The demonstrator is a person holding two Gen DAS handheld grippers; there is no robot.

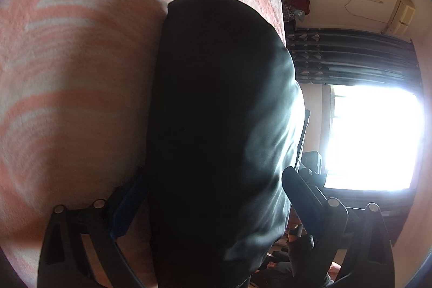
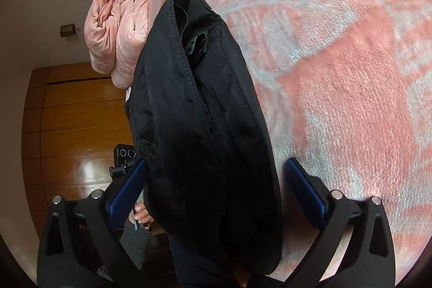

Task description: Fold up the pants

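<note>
Above the pink blanket (image 2: 351,99), both grippers' fingers (image 1: 129,204) (image 2: 127,190) straddle black pants (image 1: 221,126) (image 2: 205,126); grip unclear.

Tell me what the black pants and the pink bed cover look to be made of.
Black pants: a woven cloth, likely cotton twill or a blend, matte with a faint sheen; stitched seams show. Pink bed cover: plush fleece or velour, probably synthetic; its fuzzy pile catches the light and carries a pale leaf pattern.

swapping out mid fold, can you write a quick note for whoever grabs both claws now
Left claw: fingers either side of the black pants, apparently gripping the bundle.
Right claw: same, around the seamed end of the pants.
Pants are bunched and held over the pink patterned blanket; a rolled pink quilt lies beyond.
Done: pants gathered.
Left: lay flat, finish folding.
</note>
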